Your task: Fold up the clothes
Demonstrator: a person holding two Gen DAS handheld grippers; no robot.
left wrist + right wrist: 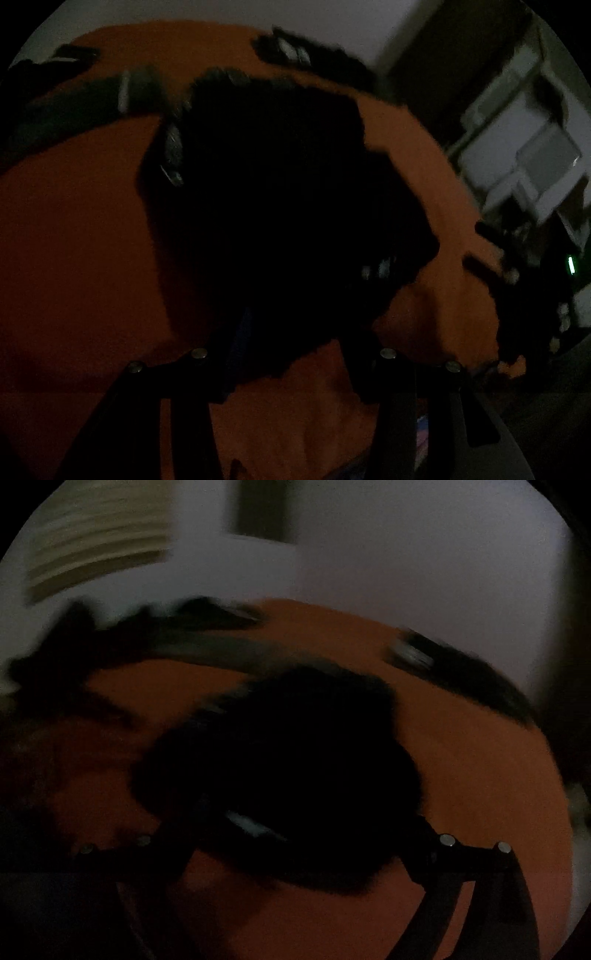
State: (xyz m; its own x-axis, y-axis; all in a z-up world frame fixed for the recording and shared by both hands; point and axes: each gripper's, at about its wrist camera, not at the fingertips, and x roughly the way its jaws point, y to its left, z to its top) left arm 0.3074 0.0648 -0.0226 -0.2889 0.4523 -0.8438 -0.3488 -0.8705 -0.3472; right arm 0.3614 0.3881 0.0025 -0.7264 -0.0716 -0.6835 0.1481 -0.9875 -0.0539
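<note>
A black garment (280, 206) lies bunched in the middle of the orange table (74, 240). It also shows in the right wrist view (288, 768) on the same orange table (480, 768). My left gripper (291, 332) is just over its near edge, fingers wide apart with the cloth between and beneath them. My right gripper (295, 834) is also at the garment's near edge, fingers apart. The light is very dim and both views are blurred. I cannot tell if either holds cloth.
More dark clothes with grey bands lie along the table's far side (122, 92) (295, 48) (443, 657) (184, 646). A white shelf unit (535, 147) stands to the right. A wall and a slatted vent (99, 542) are behind the table.
</note>
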